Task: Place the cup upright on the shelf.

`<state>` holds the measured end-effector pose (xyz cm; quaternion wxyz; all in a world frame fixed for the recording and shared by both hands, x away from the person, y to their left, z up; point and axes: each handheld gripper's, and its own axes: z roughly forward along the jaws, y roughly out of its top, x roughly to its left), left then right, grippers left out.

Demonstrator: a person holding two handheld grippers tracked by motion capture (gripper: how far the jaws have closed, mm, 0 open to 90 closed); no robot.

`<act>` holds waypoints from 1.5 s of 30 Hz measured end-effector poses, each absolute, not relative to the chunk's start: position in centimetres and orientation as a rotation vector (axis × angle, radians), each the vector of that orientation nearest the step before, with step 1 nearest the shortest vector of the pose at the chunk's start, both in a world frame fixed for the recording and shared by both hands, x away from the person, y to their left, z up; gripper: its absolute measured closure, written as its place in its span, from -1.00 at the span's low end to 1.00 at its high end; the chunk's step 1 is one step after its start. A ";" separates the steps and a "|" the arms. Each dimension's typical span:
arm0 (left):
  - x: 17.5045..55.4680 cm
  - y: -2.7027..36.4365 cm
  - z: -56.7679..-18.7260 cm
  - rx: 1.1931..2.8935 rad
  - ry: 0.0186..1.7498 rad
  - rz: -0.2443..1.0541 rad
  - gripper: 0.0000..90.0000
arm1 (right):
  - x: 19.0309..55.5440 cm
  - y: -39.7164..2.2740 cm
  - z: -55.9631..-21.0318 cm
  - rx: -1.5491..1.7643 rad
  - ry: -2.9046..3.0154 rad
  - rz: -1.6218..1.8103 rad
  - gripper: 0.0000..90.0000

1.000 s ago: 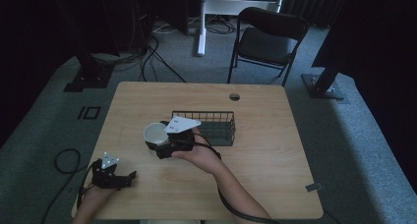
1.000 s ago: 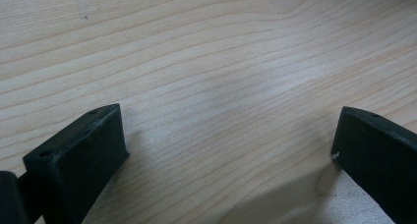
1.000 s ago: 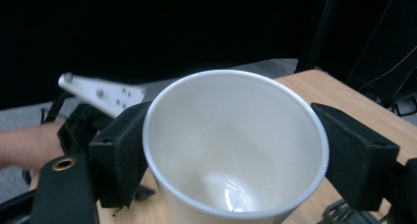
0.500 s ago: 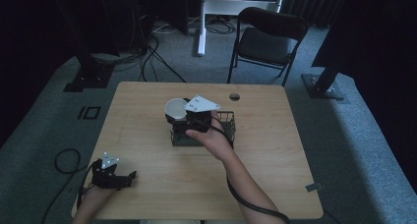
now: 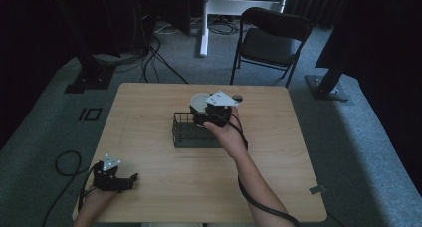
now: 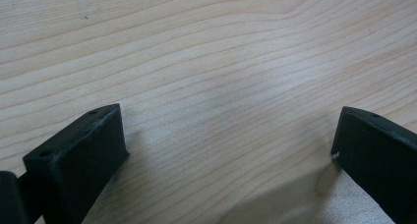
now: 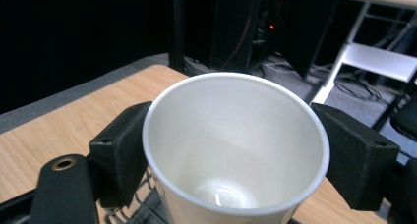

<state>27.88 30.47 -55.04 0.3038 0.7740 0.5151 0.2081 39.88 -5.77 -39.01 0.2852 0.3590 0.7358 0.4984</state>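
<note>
Above basket [image 5: 191,132] — cup [image 5: 200,101] higher now

White cup [image 5: 200,102] seemingly above wire basket [image 5: 191,132]

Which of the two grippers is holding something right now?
The right gripper, shut on the white paper cup above the wire basket; the left gripper is open, holding nothing.

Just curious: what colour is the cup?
White cup, inside and out; clearest in the right gripper view.
</note>
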 end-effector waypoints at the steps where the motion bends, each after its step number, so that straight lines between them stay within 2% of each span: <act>1: 27.9 30.5 -55.0 2.051 1.365 0.551 -1.00 | 40.1 -6.0 -39.5 0.981 1.955 1.317 -0.57; 27: 27.9 30.5 -55.0 2.051 1.365 0.551 -1.00 | 40.9 -7.6 -45.4 1.169 1.928 1.193 -0.57; 34: 27.9 30.5 -55.0 2.051 1.366 0.551 -1.00 | 40.6 -7.6 -45.5 1.166 1.919 1.210 -0.58; 37: 27.9 30.5 -55.0 2.051 1.365 0.551 -1.00 | 40.6 -7.7 -45.3 1.175 1.918 1.243 -0.71; 45: 27.9 30.5 -55.0 2.051 1.365 0.551 -1.00 | 40.1 -8.1 -44.8 1.131 1.936 1.265 -0.72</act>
